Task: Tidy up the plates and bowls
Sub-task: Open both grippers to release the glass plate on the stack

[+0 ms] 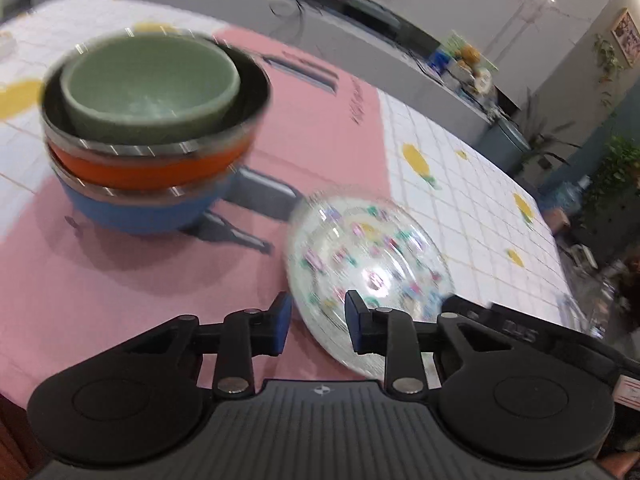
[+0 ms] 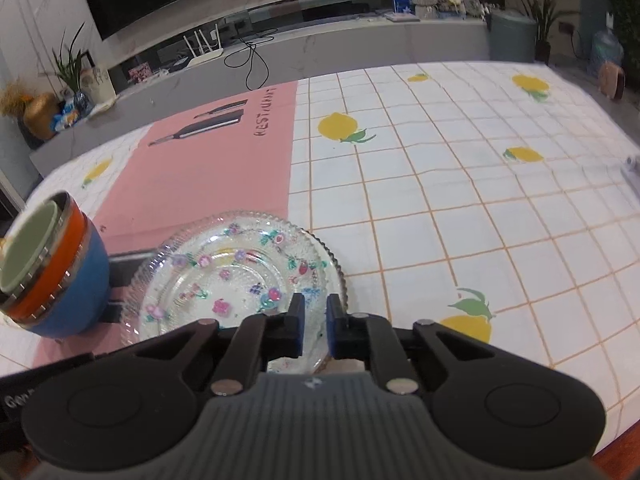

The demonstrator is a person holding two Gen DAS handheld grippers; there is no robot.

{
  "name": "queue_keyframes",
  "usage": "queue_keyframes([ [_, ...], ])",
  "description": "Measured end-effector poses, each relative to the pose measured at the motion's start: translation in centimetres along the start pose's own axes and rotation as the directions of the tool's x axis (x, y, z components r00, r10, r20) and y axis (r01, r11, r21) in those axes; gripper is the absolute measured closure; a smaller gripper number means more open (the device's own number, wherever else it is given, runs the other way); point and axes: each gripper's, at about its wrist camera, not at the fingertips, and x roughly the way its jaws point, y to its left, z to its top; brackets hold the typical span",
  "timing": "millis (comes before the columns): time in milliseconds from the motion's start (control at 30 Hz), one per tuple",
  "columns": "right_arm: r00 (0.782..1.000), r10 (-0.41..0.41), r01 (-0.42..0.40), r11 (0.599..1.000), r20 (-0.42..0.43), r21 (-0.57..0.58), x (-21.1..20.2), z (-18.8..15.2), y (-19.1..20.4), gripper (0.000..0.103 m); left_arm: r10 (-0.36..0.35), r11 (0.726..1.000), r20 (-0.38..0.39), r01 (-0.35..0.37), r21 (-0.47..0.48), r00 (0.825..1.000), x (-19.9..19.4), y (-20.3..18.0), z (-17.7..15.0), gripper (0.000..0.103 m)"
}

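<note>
A stack of bowls stands on the pink placemat point(image 1: 160, 288): a green bowl point(image 1: 150, 84) inside an orange bowl point(image 1: 160, 164) on a blue bowl point(image 1: 140, 212). The stack shows at the left of the right wrist view point(image 2: 48, 272). A clear glass plate with a flower pattern point(image 1: 368, 268) lies to its right, half on the placemat. My left gripper point(image 1: 316, 324) is open and empty, just left of the plate's near rim. My right gripper point(image 2: 316, 328) is nearly closed on the near rim of the glass plate point(image 2: 236, 276).
The table has a white grid tablecloth with lemon prints point(image 2: 440, 200). A grey low counter point(image 2: 320, 40) with cables, plants and clutter runs behind the table. The table's front edge point(image 2: 624, 440) is at lower right.
</note>
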Motion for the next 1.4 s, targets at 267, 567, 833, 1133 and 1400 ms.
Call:
queue_keyframes([
  [267, 0.996, 0.066, -0.053, 0.980, -0.062, 0.191, 0.3, -0.7, -2.4, 0.069, -0.013, 1.000, -0.003, 0.013, -0.022, 1.000, 1.4, 0.4, 0.6, 0.075],
  [567, 0.983, 0.163, -0.128, 0.939, -0.085, 0.318, 0.4, -1.9, -3.0, 0.076, -0.039, 0.998, -0.023, 0.038, -0.055, 0.999, 1.7, 1.0, 0.2, 0.080],
  [833, 0.982, 0.167, -0.131, 0.939, -0.088, 0.318, 0.9, -1.5, -3.2, 0.076, -0.038, 0.998, -0.038, 0.036, -0.053, 0.999, 1.8, 0.9, 0.5, 0.080],
  [1133, 0.984, 0.155, -0.124, 0.946, -0.082, 0.298, 0.2, -1.4, -3.4, 0.074, 0.010, 1.000, 0.008, -0.010, 0.021, 1.000, 1.2, -0.2, 0.2, 0.074],
  [1400, 0.991, 0.131, -0.116, 0.958, -0.039, 0.263, -1.0, -1.1, -3.2, 0.072, 0.048, 0.992, 0.096, -0.059, 0.110, 0.994, 0.5, -0.6, 0.5, 0.096],
])
